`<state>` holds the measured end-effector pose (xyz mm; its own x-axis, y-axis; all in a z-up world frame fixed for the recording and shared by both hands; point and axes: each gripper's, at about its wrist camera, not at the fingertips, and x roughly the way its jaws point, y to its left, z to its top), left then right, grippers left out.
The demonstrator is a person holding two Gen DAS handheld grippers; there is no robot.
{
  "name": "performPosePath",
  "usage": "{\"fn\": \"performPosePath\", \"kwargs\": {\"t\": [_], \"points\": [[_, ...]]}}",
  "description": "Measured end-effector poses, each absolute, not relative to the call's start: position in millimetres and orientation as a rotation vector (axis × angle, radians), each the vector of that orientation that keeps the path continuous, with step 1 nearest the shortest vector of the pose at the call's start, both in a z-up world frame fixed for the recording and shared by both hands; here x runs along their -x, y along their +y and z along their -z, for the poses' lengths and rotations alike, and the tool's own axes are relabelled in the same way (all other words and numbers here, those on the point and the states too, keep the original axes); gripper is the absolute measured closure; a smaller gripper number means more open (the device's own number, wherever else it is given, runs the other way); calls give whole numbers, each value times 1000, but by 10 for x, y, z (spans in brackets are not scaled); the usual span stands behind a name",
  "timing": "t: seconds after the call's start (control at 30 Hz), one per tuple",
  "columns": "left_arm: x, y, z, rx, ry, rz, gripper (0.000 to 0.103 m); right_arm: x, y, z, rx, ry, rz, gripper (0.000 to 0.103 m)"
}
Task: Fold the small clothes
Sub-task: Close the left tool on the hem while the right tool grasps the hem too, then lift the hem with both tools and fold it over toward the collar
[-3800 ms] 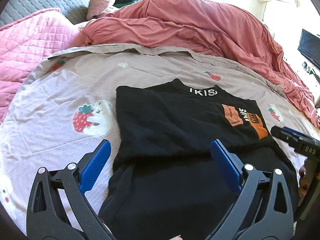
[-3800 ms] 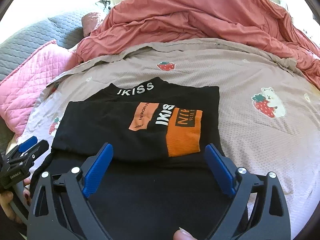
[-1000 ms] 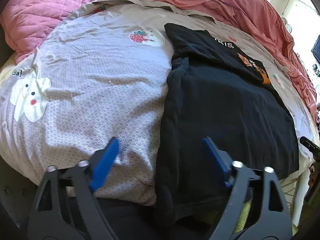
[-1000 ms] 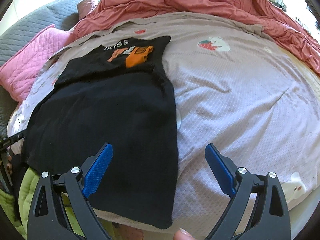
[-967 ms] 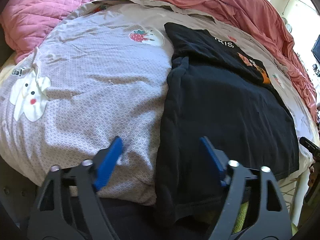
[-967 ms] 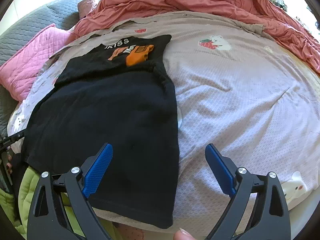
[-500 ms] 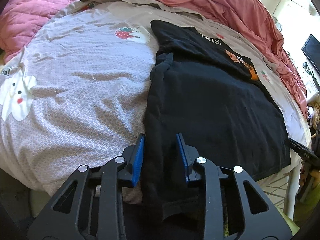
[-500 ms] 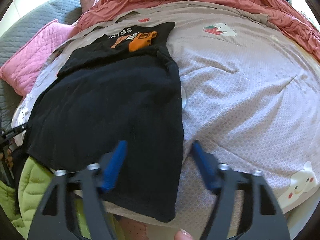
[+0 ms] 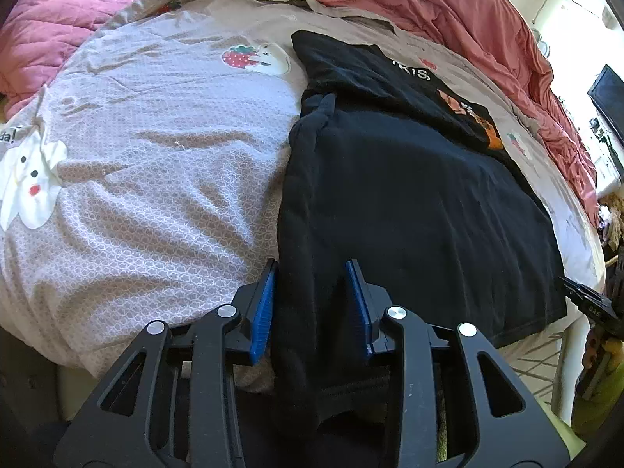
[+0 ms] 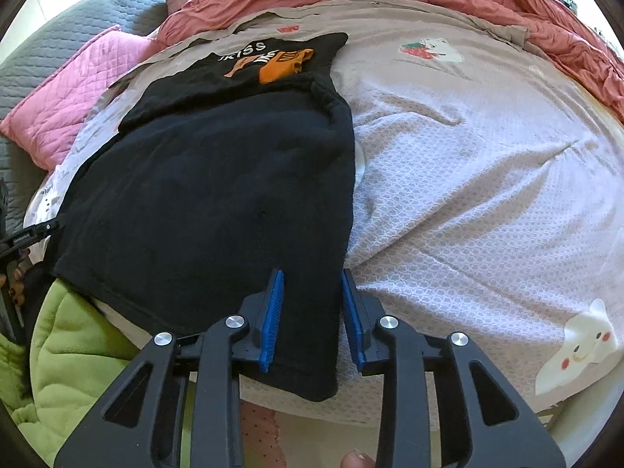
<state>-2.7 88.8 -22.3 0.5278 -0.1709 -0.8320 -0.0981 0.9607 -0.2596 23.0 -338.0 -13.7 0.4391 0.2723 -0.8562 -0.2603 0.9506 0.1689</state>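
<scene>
The black T-shirt [image 9: 409, 195] lies flat on the bed's patterned sheet [image 9: 156, 156], sleeves folded in near the collar and its hem hanging over the bed's near edge. A second ago both tools stood spread wide above the hem. Now the left tool [image 9: 311, 304] has narrowed around the hem's left corner, its jaws opening slightly, while the right tool [image 10: 312, 312] is closing on the right corner, cloth between the blue pads [image 10: 273, 319].
</scene>
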Motion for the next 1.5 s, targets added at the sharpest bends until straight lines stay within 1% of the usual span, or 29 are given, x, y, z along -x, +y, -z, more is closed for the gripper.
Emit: {"fn": "performPosePath", "kwargs": {"t": [0.03,0.1,0.17,0.3,0.43,0.53,0.6,0.63,0.67,0.77,0.83,0.87,0.9,1.27,1.5], "points": [[29,884,222,287,1017,43,77,-222,-3375,118,-9,1063,-334,79],[39,849,213,257,1015,32,92,-215,-3387,71,-8,1056,-334,88],[50,815,191,224,1010,20,94,-203,-3412,31,-20,1058,-344,92],[97,867,139,234,995,21,98,-138,-3400,-24,-30,1060,-380,94],[138,889,87,257,980,39,99,-140,-3346,-72,-29,1041,-419,94],[120,903,146,273,1001,40,98,-216,-3361,0,-51,1057,-410,91],[111,925,199,304,1015,42,95,-245,-3390,57,-73,1069,-398,83],[102,925,217,306,1020,41,94,-258,-3399,79,-77,1073,-391,76],[99,925,223,308,1021,42,93,-270,-3412,100,-83,1075,-385,73],[78,891,238,299,1026,44,90,-321,-3457,163,-127,1080,-388,73],[71,852,235,270,1026,34,90,-341,-3461,168,-141,1080,-395,77],[78,849,224,263,1020,31,96,-346,-3462,150,-141,1076,-401,90],[86,843,205,255,1013,26,99,-348,-3472,114,-151,1068,-417,94],[54,1044,-296,362,883,93,100,-555,-3647,-380,-279,911,-512,95],[-317,1213,-446,422,858,67,100,-955,-3661,-449,-346,853,-497,95]]}}
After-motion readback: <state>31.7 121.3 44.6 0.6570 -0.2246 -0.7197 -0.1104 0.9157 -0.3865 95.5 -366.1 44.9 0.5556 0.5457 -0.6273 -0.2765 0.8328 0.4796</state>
